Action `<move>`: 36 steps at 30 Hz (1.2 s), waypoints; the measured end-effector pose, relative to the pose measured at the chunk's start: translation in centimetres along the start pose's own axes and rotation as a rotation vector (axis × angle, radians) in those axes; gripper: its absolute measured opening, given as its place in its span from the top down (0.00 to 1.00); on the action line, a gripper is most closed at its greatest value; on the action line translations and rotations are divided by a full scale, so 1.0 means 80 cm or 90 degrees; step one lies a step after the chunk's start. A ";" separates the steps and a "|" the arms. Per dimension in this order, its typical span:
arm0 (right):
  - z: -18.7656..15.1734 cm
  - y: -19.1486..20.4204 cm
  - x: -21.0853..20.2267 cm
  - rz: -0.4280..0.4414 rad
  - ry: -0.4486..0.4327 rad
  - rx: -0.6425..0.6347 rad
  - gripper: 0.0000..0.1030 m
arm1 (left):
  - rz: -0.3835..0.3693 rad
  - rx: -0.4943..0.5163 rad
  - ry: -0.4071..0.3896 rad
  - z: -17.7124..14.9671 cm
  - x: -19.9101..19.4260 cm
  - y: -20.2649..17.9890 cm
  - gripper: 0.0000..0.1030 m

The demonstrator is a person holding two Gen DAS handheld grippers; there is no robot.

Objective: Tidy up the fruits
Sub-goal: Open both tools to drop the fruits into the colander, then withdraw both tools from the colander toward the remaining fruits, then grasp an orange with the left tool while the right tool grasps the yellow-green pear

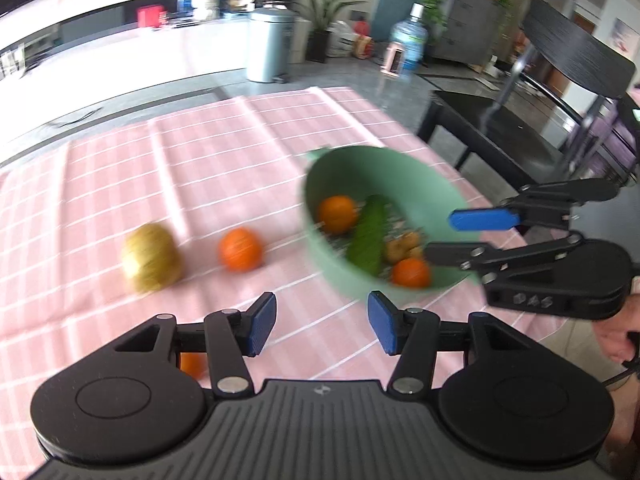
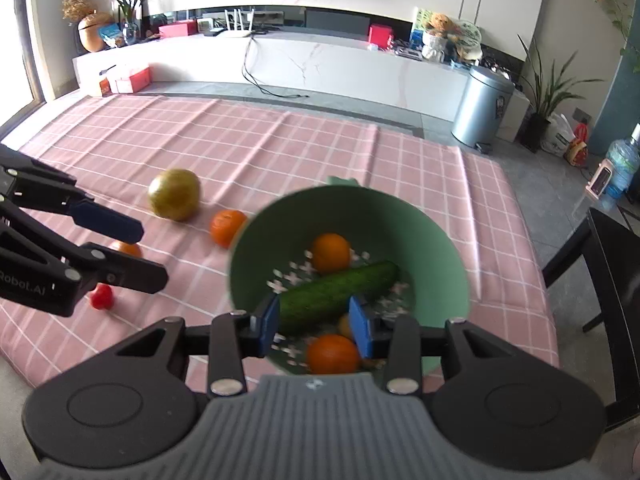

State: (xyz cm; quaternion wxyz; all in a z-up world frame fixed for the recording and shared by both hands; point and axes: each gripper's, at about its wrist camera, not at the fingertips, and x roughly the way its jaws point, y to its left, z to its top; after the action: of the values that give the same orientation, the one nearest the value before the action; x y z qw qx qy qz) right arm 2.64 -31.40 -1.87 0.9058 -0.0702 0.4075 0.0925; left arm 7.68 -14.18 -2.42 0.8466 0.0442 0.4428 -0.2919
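Observation:
A green bowl (image 2: pixel 420 240) stands on the pink checked cloth and holds a cucumber (image 2: pixel 336 292), two oranges (image 2: pixel 330 252) and some small yellowish pieces. My right gripper (image 2: pixel 316 326) hangs open just above the bowl's near side, its blue pads clear of the cucumber. My left gripper (image 1: pixel 322 312) is open and empty over the cloth, left of the bowl (image 1: pixel 400 164). Loose on the cloth lie a yellow-green apple (image 1: pixel 152 258), an orange (image 1: pixel 240 249), a second orange (image 2: pixel 128 248) partly hidden by the left gripper (image 2: pixel 148 254), and a small red fruit (image 2: pixel 102 297).
A black chair (image 2: pixel 608 280) stands at the table's right edge, close to the bowl. A person's hand (image 1: pixel 624 332) holds the right gripper (image 1: pixel 452 236). On the floor beyond the table's far edge stand a metal bin (image 2: pixel 484 108) and a water bottle (image 1: pixel 410 38).

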 end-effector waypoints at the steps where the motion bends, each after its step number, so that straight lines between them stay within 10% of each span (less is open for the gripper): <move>1: 0.001 0.010 -0.001 0.004 -0.001 -0.002 0.61 | 0.009 -0.004 0.001 -0.008 -0.008 0.010 0.39; 20: 0.005 0.174 0.022 0.061 0.012 -0.026 0.61 | 0.033 -0.112 0.011 -0.129 -0.059 0.130 0.39; 36: 0.062 0.173 0.077 0.058 -0.010 -0.060 0.60 | 0.026 -0.105 0.010 -0.123 0.005 0.119 0.39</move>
State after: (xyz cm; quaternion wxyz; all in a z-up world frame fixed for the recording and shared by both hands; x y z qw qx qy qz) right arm 7.15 -16.29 -3.97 0.8995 -0.0935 0.3984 0.1531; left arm 5.82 -3.19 -10.39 0.8497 -0.0145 0.4707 -0.2372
